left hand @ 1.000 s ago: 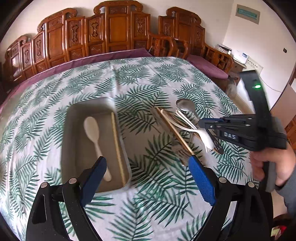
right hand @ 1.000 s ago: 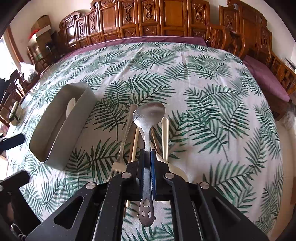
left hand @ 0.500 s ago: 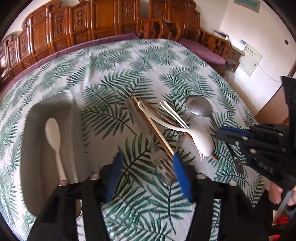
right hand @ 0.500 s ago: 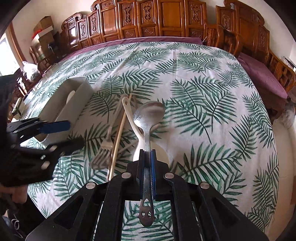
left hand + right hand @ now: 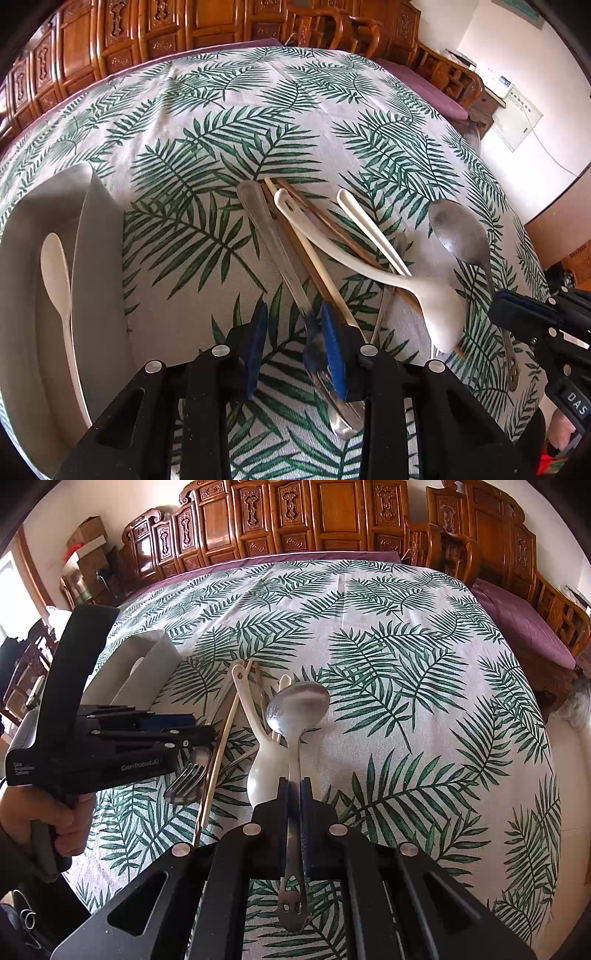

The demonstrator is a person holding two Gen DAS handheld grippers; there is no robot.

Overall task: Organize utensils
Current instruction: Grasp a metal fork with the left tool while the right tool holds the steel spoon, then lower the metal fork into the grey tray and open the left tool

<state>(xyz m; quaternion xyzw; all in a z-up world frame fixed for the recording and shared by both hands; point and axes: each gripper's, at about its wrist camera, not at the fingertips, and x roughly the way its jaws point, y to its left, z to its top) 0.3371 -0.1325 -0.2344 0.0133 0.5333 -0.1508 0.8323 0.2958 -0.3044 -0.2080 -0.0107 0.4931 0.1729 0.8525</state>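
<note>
**Left wrist view: fork grasp risks dragging a chopstick**

Left wrist view: the left tongs point(image 5: 295, 343) are seen closing around the fork point(image 5: 273, 254), its tines between the blue pads, which do not yet press. A pale chopstick point(image 5: 314, 258) lies touching the fork, so it could be pinched or dragged along; the white ladle point(image 5: 388, 273) crossing the pile could be shifted too. The tray point(image 5: 99, 236), at the table's left edge, already holds a white spoon point(image 5: 55, 273). A second ago the tongs were spread wide nearer the tray; they have since been brought over the pile and narrowed.

Right wrist view: the right tongs point(image 5: 295, 797) are clamped on the metal spoon point(image 5: 297, 705), held above the pile. A slip would drop it onto the other utensils. The grip is unchanged; the left tongs point(image 5: 199, 731) have entered from the left.
</note>
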